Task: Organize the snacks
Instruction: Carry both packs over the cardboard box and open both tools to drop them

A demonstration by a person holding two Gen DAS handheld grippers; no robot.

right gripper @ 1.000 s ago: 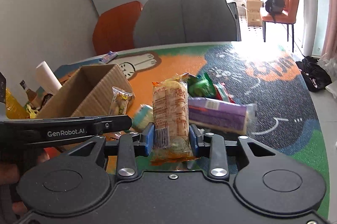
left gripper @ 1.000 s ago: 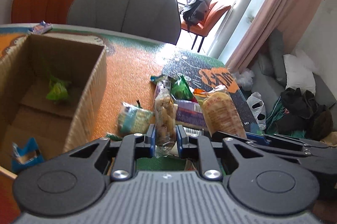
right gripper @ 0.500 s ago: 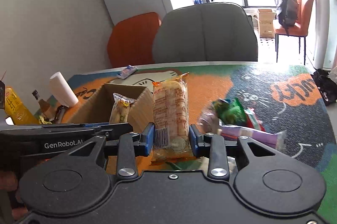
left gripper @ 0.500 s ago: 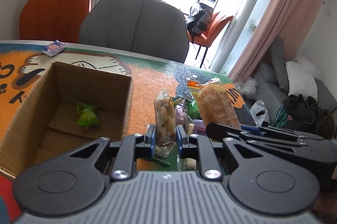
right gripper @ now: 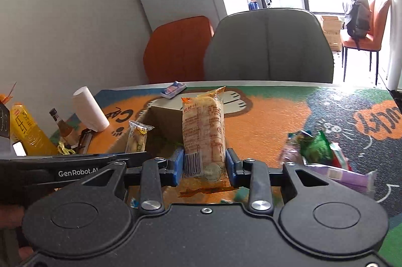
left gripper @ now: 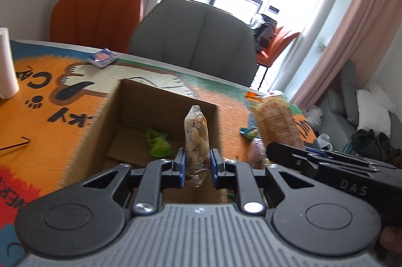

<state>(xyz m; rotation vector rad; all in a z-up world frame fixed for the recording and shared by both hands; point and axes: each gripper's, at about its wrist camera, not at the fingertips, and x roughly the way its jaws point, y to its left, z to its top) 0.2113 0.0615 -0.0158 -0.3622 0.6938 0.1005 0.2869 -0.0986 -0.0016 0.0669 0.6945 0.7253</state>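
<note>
My left gripper (left gripper: 197,165) is shut on a small clear packet of biscuits (left gripper: 196,139), held upright over the open cardboard box (left gripper: 105,113). A green snack (left gripper: 159,144) lies on the box floor. My right gripper (right gripper: 203,166) is shut on a taller orange-edged cracker pack (right gripper: 203,126), also upright, just right of the box (right gripper: 163,116). In the left wrist view that cracker pack (left gripper: 276,121) and the right gripper's body show at the right. In the right wrist view the biscuit packet (right gripper: 137,136) stands at the left.
Loose snacks (right gripper: 319,151) lie in a heap on the patterned tablecloth (right gripper: 276,121) to the right. A paper roll (right gripper: 89,108), bottles (right gripper: 27,131) and a small blue packet (right gripper: 173,89) sit left and behind the box. Grey (right gripper: 268,51) and orange chairs (right gripper: 176,46) stand behind the table.
Both grippers have carried their packs left and upward from the snack heap; the left one now hangs over the box opening. Neither grip changed.
</note>
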